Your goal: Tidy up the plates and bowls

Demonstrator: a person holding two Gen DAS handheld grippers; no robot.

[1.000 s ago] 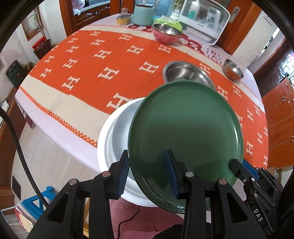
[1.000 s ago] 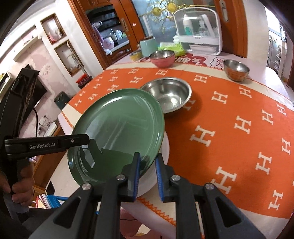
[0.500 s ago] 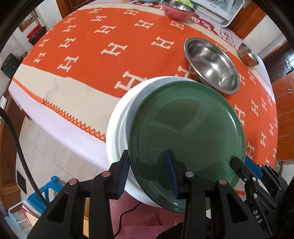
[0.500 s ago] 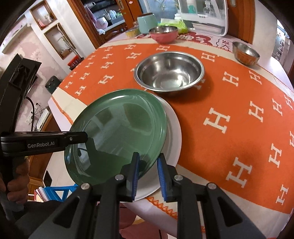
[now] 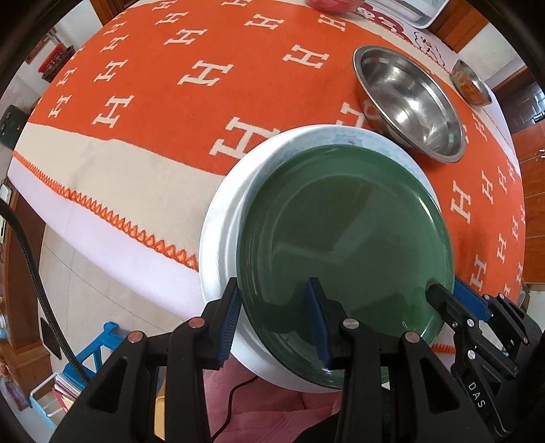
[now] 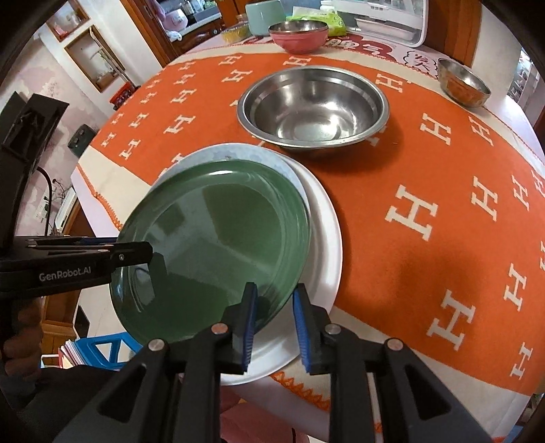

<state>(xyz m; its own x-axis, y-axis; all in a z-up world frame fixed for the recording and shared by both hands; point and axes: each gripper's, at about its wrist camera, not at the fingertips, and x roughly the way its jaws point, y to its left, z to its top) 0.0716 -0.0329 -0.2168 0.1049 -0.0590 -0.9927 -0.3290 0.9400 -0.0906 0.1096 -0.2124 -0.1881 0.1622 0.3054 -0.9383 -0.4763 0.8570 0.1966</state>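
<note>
Two grippers held one green plate (image 6: 218,238) by its near rim—left gripper (image 5: 272,327) clamped on it, right gripper (image 6: 274,327) with jaws just easing apart, rim between—over the white plate (image 6: 320,238) at the table's near edge.

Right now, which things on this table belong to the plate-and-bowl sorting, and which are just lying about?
In the job:
- green plate, with both the left gripper and the right gripper at its rim
- white plate under it
- big steel bowl
- pink bowl
- small metal bowl

Lying about:
- orange cloth
- white plastic box
- green packet
</note>
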